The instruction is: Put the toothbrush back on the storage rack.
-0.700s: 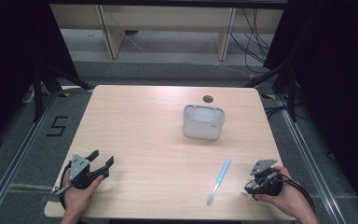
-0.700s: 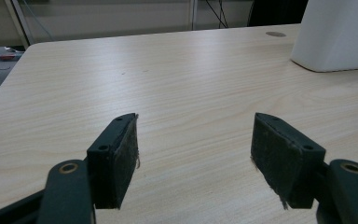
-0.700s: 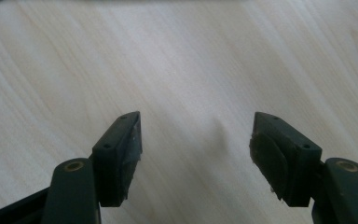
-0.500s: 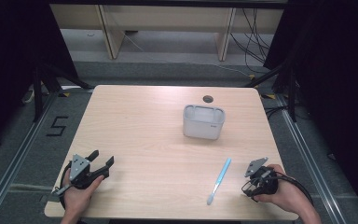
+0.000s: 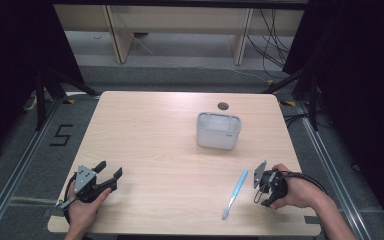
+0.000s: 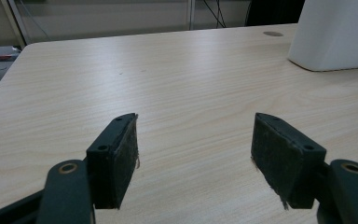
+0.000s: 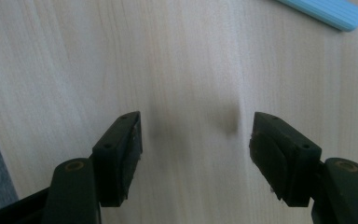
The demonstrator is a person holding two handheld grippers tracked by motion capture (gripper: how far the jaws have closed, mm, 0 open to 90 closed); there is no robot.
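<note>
Bench (image 5: 155,140) carries white tub (image 5: 218,131) well ahead of right gripper (image 5: 263,186), blue toothbrush (image 5: 235,193) just beside it toward left gripper (image 5: 107,172).

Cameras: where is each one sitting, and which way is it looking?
High view: above the person's side, looking forward and down on the table, white bin and blue toothbrush; both hands and forearms show, with the left hand-held gripper and right hand-held gripper.
Left gripper view: rides the left hand-held gripper, looking low across the table; its open jaws show.
Right gripper view: rides the right hand-held gripper, facing down at the wood; open jaws show.
Shared: the high and right gripper views both show the toothbrush.
</note>
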